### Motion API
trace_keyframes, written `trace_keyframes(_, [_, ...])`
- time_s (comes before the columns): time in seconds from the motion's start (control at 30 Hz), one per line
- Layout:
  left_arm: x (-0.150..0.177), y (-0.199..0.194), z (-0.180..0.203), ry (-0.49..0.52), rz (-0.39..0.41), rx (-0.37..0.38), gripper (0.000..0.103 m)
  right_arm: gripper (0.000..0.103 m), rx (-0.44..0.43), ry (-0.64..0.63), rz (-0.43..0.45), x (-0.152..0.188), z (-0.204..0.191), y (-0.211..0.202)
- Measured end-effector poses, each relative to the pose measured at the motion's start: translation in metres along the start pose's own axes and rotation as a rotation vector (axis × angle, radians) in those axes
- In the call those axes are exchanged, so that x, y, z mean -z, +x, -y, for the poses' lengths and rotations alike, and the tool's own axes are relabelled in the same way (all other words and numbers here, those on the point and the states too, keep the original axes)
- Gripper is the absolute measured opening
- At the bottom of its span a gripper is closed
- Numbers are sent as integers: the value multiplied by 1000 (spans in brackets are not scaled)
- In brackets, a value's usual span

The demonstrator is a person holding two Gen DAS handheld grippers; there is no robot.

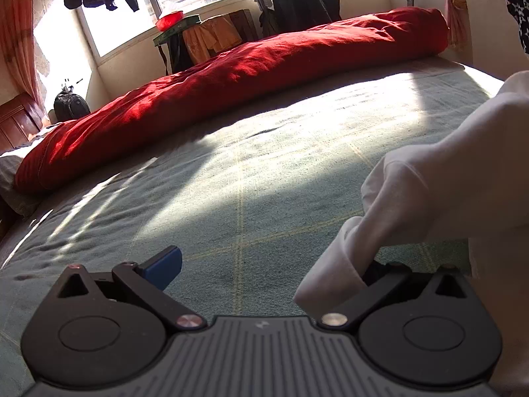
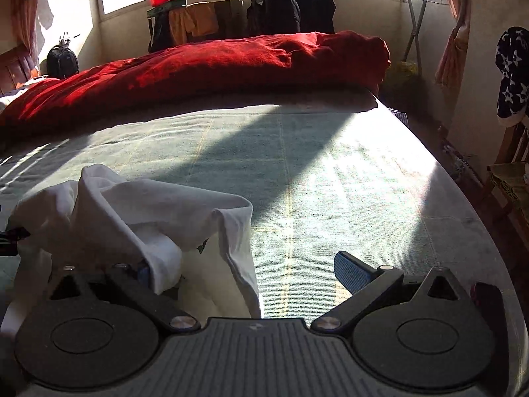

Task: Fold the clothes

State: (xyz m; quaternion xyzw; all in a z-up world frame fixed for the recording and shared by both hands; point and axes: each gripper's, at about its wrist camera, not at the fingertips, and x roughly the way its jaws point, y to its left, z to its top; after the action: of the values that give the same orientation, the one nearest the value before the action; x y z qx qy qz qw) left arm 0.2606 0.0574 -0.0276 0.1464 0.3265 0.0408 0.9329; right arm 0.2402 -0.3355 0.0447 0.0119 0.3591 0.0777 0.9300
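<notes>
— Where does the crumpled white cotton garment lie?
— On the green checked bedspread; the left gripper stands with fingers apart, cloth draped over its right finger; the right gripper likewise spread, cloth over its left finger; a rolled red quilt lies beyond.

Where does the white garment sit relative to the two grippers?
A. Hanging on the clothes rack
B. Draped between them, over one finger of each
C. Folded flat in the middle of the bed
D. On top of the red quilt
B: the white garment hangs over the left gripper's right finger and the right gripper's left finger, both wide open.
</notes>
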Motion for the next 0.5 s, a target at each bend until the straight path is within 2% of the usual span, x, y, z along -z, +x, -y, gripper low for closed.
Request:
trace_keyframes(0.1, [1,-1,1,4,0,-8,103,103,-18,-2,31,-4,-2,-12])
trace_keyframes(0.3, [1,1,1,1,-11,-9,103,103,-137,81,95,-8,11,-36])
trace_keyframes(0.33, [1,1,1,2,-12,-11,103,103,-130,86,93,-6,14,-37])
trace_keyframes(0.43, [1,1,2,-2,-12,-10,103,103,-38,69,68,1,20,-33])
trace_keyframes(0.5, [1,1,4,8,-13,-16,103,103,-17,53,49,7,22,-28])
